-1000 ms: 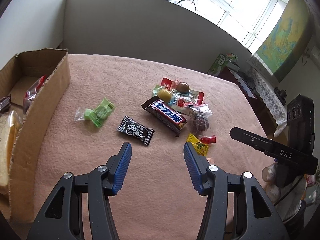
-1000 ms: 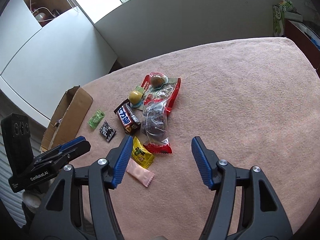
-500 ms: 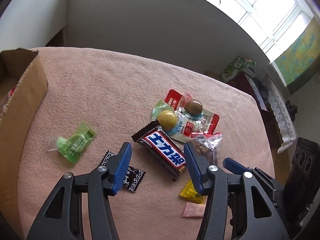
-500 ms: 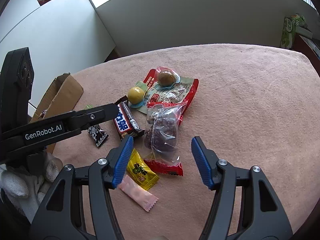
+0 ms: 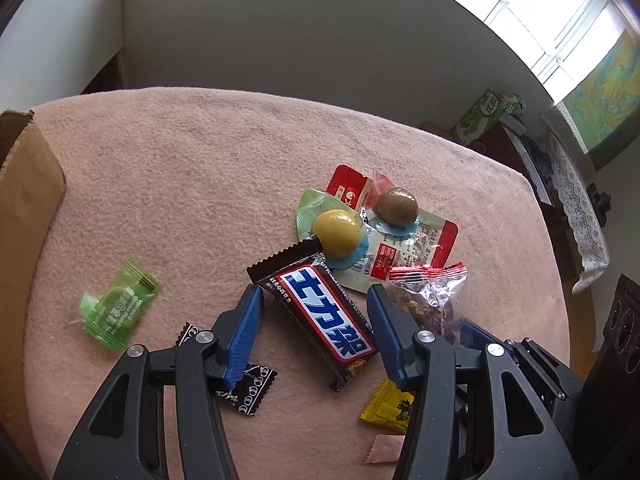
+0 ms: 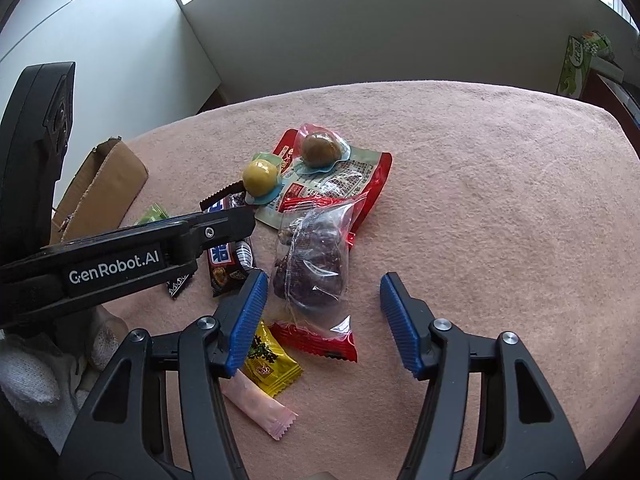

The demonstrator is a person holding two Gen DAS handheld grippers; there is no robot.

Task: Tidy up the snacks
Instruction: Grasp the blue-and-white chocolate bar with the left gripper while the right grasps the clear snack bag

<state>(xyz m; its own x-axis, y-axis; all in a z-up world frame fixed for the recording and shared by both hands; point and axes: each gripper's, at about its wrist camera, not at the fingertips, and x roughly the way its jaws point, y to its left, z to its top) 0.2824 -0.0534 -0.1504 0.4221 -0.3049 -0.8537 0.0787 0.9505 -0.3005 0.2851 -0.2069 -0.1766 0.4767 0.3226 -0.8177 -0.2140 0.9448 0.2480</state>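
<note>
Both claws closing, nothing clamped: left claw (image 5: 314, 330) straddles chocolate bar (image 5: 324, 318), right claw (image 6: 322, 320) straddles clear bag (image 6: 314, 260); blanket (image 6: 500, 220) bare rightward.

Left gripper (image 5: 314, 320) angled steeply down, blue-padded jaws closing, pads apart; right gripper (image 6: 322, 312) tilted down just beside it, jaws closing too, nothing pinched by either yet.

Snack pile (image 5: 352, 248) mid-blanket (image 5: 180, 168); box (image 5: 24, 200) at left edge

Left claw (image 5: 315, 318) advanced over chocolate bar (image 5: 324, 322); both claws closing.
</note>
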